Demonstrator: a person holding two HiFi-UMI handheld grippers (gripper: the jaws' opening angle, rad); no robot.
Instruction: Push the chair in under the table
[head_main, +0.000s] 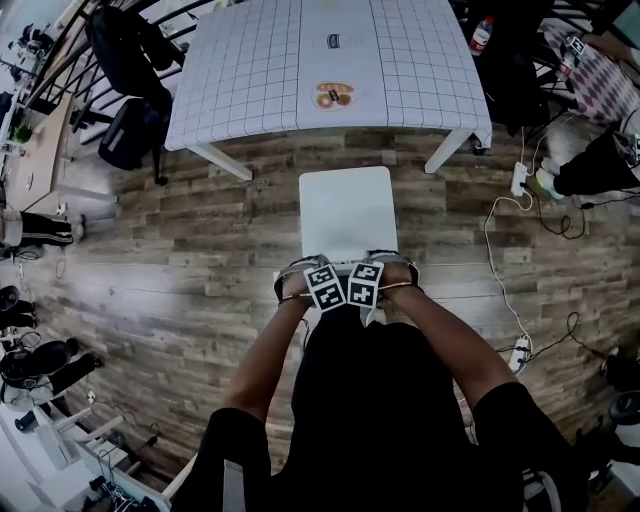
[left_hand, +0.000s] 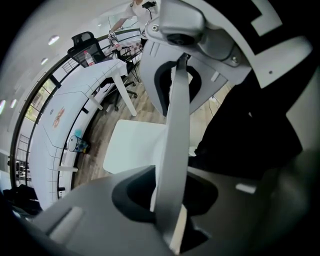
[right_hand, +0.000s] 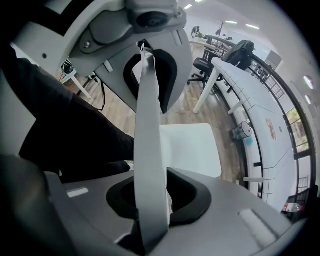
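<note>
Chair: white, on the wood floor, just short of the bench's near edge and not yet under it.
Line of push: from the jaws the chair's front edge lies toward the bench, in line with the gap between its 2 near legs.
Long axis: the backrest top runs parallel to the bench's near edge, so the push looks square to it.
Nearer hand: neither; the left gripper and the right gripper sit side by side on the backrest, equally far from the bench.
Left jaws: clamped on the backrest's thin top edge, 1 jaw on the bench side and 1 on the far side.
Right jaws: gripping the same edge the same way.
</note>
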